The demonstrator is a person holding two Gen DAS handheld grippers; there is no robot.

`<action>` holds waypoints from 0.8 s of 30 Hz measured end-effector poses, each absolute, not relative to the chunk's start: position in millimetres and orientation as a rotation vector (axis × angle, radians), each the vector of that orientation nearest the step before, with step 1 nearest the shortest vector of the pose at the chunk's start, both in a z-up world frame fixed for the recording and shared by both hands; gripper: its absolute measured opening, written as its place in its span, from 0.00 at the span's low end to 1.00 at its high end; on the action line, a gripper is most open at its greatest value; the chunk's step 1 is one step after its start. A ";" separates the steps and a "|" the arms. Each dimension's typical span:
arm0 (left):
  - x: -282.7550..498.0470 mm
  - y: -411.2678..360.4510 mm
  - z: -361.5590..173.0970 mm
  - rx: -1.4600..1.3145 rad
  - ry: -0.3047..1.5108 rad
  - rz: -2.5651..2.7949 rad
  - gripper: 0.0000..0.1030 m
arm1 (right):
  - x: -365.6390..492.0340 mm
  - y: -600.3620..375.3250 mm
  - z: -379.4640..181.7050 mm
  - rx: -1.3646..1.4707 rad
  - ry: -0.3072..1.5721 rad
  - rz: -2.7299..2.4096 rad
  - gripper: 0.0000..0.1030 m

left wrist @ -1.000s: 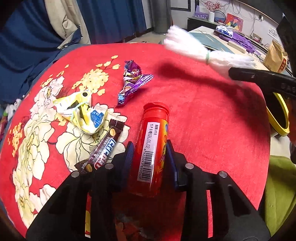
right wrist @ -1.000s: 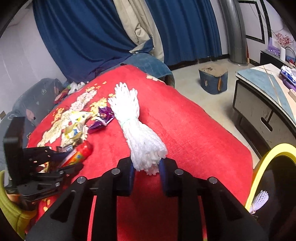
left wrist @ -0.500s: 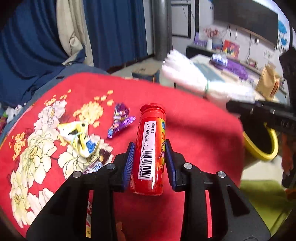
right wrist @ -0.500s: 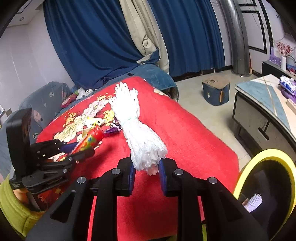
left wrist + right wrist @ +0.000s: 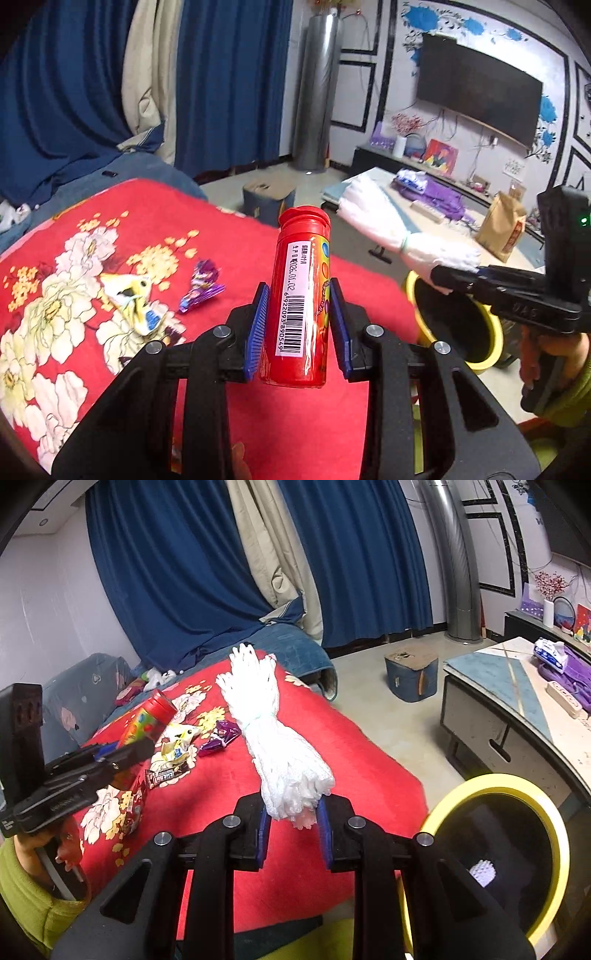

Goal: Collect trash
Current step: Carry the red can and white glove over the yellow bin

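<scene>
Both of your claws have lifted higher since a second ago, and the red flowered cloth [image 5: 229, 258] now sits further below them.

Your left claw [image 5: 298, 328] holds a red plastic candy tube [image 5: 301, 306] tight between its blue pads. The tube stands almost upright in the air above the cloth. Its white label has a barcode and the numbers 6 922093 890549. A date on it looks like 2026.01.02.

Your right claw [image 5: 291, 825] pinches one end of a white stringy bundle tied with a thin green band [image 5: 273, 746]. The bundle sticks out forward over the cloth, near the black bin with a yellow rim [image 5: 554, 834]. Something small and white [image 5: 484, 872] lies inside the bin.

On the cloth rest a purple foil wrapper [image 5: 201, 291], a crumpled yellow and white wrapper [image 5: 133, 299] and a dark brown candy bar wrapper [image 5: 164, 776]. The white writing on the bar is too blurry to read.
</scene>
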State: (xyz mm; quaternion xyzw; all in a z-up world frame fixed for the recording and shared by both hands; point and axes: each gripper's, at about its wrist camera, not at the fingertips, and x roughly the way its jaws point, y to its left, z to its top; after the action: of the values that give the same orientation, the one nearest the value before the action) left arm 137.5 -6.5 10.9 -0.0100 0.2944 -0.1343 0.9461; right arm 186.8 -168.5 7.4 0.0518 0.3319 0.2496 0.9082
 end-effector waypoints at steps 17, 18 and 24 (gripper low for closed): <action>126.2 -62.2 19.1 -0.010 0.551 -0.408 0.24 | 166.1 -239.2 9.5 0.138 0.663 0.373 0.20; 126.8 -65.1 18.6 -0.009 0.551 -0.414 0.24 | 165.6 -243.2 9.3 0.138 0.661 0.363 0.20; 128.9 -84.4 16.7 -0.004 0.548 -0.450 0.24 | 158.0 -268.2 5.2 0.144 0.652 0.304 0.20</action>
State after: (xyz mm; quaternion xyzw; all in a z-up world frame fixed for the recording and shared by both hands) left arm 128.9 -84.4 16.7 -0.0018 0.2682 -0.2201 0.9379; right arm 158.0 -268.2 5.2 0.0702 0.3186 0.1487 0.9335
